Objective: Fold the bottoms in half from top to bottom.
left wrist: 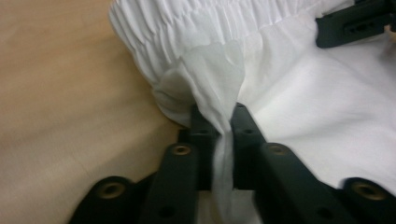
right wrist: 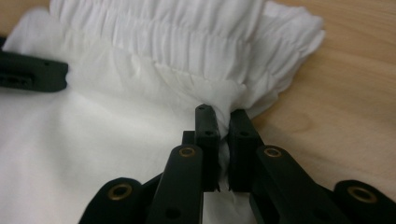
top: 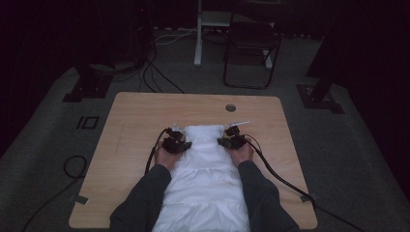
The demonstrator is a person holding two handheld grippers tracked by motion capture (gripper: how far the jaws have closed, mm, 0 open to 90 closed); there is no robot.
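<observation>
Where the white garment (top: 205, 169) runs off the near edge of the counter (top: 130, 116), its lower part is cut off between the person's sleeves. It lies down the middle, its gathered waistband (top: 205, 129) toward the far edge. The left claw (left wrist: 218, 122) is clamped on a pinch of cloth just below the waistband's left corner; the right claw (right wrist: 223, 122) is clamped on the fabric below the right corner. In the dim high view the claw tips are hard to make out. Bare counter lies open on both sides and beyond the waistband.
</observation>
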